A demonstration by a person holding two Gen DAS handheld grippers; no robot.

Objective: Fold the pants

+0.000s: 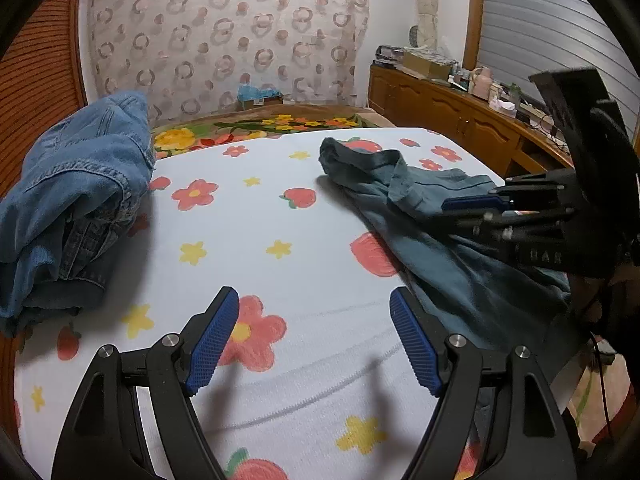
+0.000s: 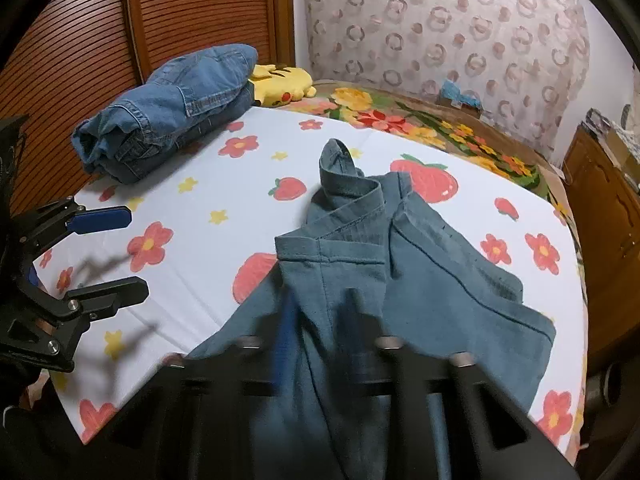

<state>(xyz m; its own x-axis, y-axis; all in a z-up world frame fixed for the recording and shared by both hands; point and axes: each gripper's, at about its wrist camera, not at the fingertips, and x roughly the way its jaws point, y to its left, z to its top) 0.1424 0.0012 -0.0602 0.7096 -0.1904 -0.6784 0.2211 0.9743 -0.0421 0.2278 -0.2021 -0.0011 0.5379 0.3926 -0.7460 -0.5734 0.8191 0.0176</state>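
The teal pants [image 2: 400, 272] lie rumpled on the flowered sheet [image 1: 248, 240], long axis running from the near edge toward the curtain, waistband far. Left gripper [image 1: 314, 340] released and empty above the sheet; right gripper [image 2: 320, 320] blurred — clenched on the pants.

A home bedroom — bed [image 1: 280, 208] (floral sheet), curtain [image 1: 224, 32], wooden cabinets [image 1: 440, 112].
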